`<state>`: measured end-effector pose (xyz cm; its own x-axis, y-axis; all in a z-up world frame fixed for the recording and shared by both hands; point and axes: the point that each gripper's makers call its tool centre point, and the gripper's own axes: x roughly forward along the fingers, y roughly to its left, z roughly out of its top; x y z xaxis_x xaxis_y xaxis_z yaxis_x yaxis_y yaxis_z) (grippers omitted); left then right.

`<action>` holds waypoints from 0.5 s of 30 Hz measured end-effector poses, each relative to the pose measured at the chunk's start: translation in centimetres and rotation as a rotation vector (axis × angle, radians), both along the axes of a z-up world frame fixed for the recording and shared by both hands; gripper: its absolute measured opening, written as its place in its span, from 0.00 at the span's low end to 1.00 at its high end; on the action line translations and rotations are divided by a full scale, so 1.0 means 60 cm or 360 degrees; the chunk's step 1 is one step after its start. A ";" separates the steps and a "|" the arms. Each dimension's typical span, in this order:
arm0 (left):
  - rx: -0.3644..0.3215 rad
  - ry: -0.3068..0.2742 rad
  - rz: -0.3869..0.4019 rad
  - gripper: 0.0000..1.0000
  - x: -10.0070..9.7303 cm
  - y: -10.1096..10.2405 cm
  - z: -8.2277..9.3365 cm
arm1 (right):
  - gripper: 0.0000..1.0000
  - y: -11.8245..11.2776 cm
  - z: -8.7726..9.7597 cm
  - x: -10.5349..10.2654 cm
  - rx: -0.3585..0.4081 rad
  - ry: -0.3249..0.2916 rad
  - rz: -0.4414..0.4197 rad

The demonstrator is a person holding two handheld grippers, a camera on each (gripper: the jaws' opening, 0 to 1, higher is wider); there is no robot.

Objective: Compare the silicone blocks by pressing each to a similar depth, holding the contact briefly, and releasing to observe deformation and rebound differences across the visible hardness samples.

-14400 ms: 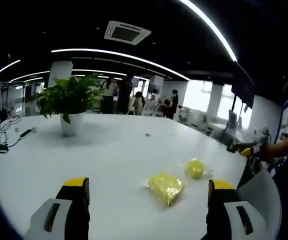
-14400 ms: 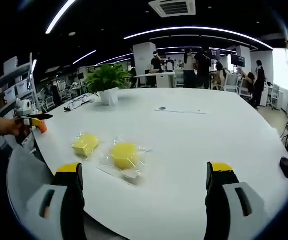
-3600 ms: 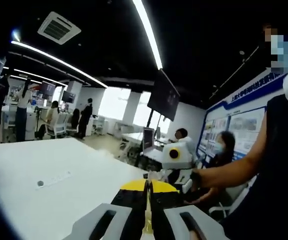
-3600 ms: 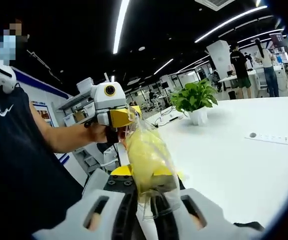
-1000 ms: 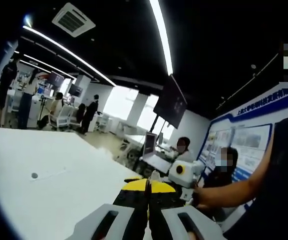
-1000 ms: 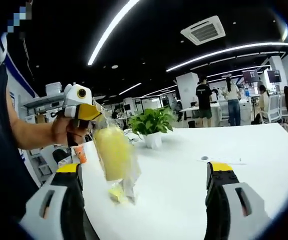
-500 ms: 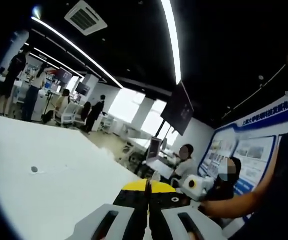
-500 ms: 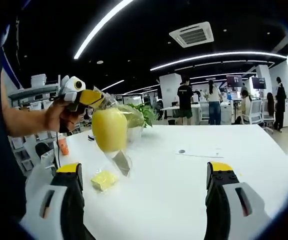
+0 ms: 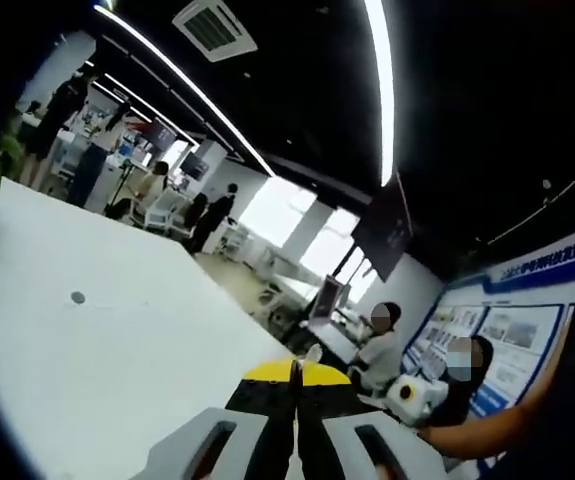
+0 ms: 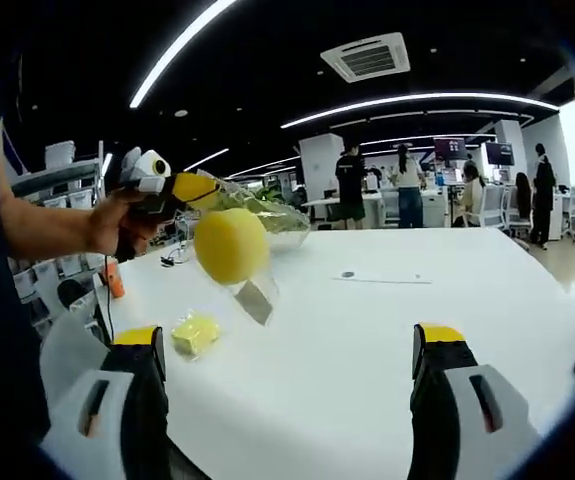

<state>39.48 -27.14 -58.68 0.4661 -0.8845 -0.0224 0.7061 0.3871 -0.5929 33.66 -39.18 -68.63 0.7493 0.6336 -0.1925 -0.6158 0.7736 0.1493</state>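
From my right gripper view, the round block point(image 10: 230, 244) in its bag hangs above the table point(image 10: 387, 330), left of centre; the square block point(image 10: 195, 333) lies on the table below it.

Open-plan office: long white table point(image 10: 387, 330), strip ceiling lights point(image 10: 417, 100), ceiling air-conditioning vent point(image 10: 372, 57), desks with monitors point(image 9: 325, 297), wall-mounted screen point(image 9: 385, 228), poster wall point(image 9: 512, 335), staff point(image 10: 351, 185) standing and seated.

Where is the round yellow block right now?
In the right gripper view, the round yellow block, in its clear bag, hangs left of centre from the left gripper, above the white table.
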 end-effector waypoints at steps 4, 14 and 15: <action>-0.0027 0.0062 0.0027 0.00 0.007 0.001 -0.023 | 0.97 -0.001 -0.021 -0.005 -0.0025 0.0025 -0.0032; -0.0149 0.0266 0.0059 0.00 0.014 0.001 -0.089 | 0.97 0.004 -0.045 -0.009 -0.0050 0.0091 -0.0033; -0.0157 0.0274 0.0061 0.00 0.014 0.001 -0.093 | 0.96 0.005 -0.045 -0.009 -0.0049 0.0089 -0.0033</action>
